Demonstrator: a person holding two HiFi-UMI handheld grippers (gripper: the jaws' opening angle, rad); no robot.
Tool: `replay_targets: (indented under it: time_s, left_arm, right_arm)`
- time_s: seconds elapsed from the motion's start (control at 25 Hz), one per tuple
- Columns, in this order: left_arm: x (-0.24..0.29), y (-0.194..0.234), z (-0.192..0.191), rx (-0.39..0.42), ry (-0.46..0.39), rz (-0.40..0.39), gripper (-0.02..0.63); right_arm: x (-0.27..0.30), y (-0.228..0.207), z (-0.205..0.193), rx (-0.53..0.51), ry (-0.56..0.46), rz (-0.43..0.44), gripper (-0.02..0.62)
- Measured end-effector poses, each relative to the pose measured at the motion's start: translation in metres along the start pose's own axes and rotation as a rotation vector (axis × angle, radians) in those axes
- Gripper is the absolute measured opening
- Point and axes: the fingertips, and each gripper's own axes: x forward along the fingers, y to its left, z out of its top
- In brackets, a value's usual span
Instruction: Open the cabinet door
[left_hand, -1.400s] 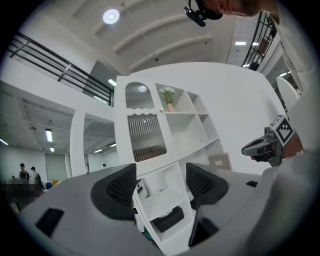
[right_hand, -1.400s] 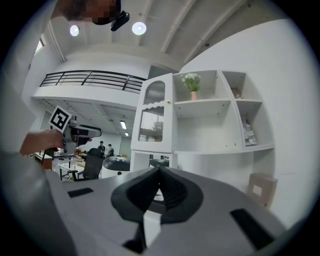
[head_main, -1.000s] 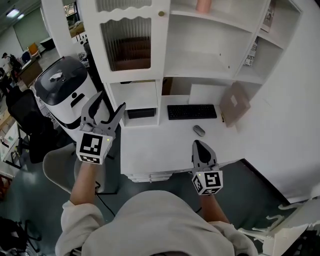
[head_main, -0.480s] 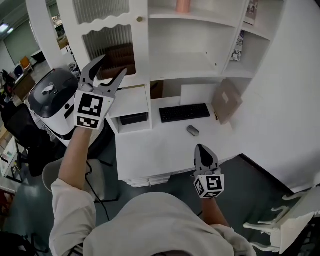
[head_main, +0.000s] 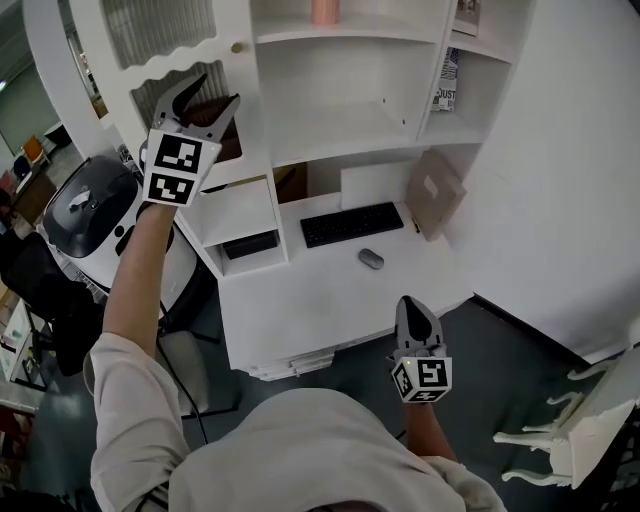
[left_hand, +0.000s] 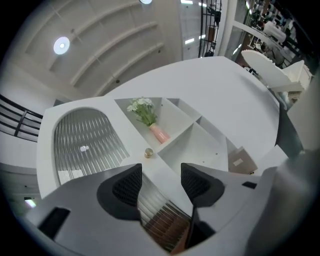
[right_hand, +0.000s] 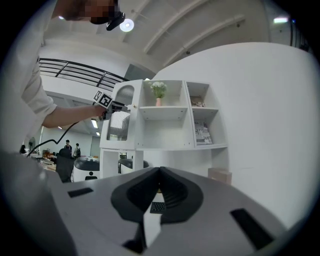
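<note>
The white cabinet door (head_main: 165, 40) has ribbed glass panels and a small brass knob (head_main: 237, 47) on its right edge. My left gripper (head_main: 213, 92) is raised in front of the lower glass panel, just below and left of the knob. It is open; its jaws have just been closing a little, with nothing between them. In the left gripper view the knob (left_hand: 148, 153) sits just above the gap of my left gripper (left_hand: 161, 180), apart from both pads. My right gripper (head_main: 411, 303) hangs low before the desk, shut and empty. The right gripper view, over my shut right gripper (right_hand: 160, 172), shows the door (right_hand: 120, 122) far off.
On the white desk (head_main: 300, 300) lie a black keyboard (head_main: 352, 223) and a mouse (head_main: 371, 259); a brown board (head_main: 432, 190) leans at its right. A pink vase (head_main: 325, 10) stands on an open shelf. A white machine with a black top (head_main: 90, 200) stands left of the cabinet.
My left gripper has risen from beside the desk up to the lower glass panel, close under the knob, its jaws a little narrower. My right gripper has drifted slightly lower in the view.
</note>
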Motion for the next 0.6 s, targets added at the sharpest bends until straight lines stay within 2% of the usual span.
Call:
replay_targets:
  time_s: [0.32,0.6]
  left_arm:
    - [0.036,0.013,0.014,0.103,0.01,0.032,0.224]
    - [0.059,0.014,0.015,0.133,0.024,0.053,0.204]
  right_arm:
    - [-0.02,-0.03,-0.009,0.015,0.017,-0.077,0.004]
    - [-0.033,-0.051,-0.016,0.028,0.029,-0.13,0.003]
